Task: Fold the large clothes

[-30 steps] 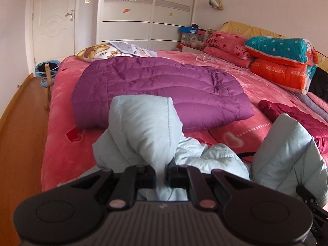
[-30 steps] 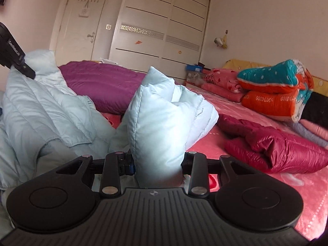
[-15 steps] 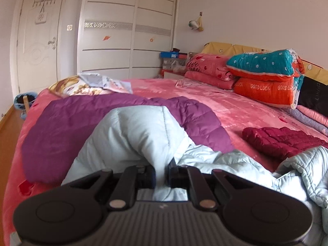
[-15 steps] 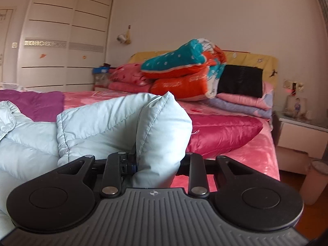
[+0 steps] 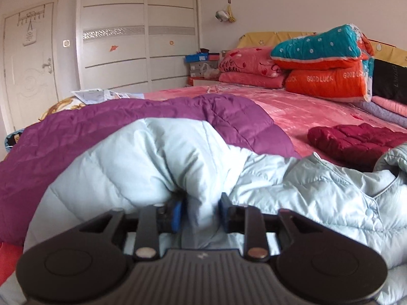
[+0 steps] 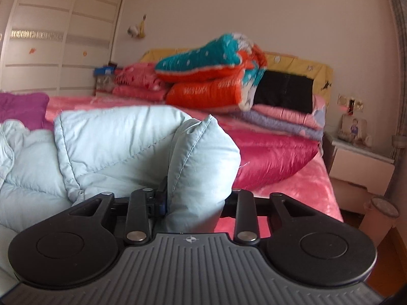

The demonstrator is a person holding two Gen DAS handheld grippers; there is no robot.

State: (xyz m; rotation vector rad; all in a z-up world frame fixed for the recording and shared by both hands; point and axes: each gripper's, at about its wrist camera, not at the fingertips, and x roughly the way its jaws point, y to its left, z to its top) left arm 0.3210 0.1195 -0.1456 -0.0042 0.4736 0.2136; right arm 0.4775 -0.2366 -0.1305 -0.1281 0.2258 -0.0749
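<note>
Both claws clamped on the pale blue jacket (image 5: 292, 188): left claw (image 5: 201, 213), right claw (image 6: 195, 200) (bunched folds). Jacket on the bed (image 5: 305, 106), spreading step; next, lay flat.

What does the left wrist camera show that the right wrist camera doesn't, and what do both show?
Only the left wrist view shows the white door, papers and the light blue jacket's snap-button collar. Only the right wrist view shows the nightstand and a small bin. Both show the light blue jacket pinched in a gripper, left gripper and right gripper, plus the purple jacket, dark red jacket, stacked quilts and wardrobe.
</note>
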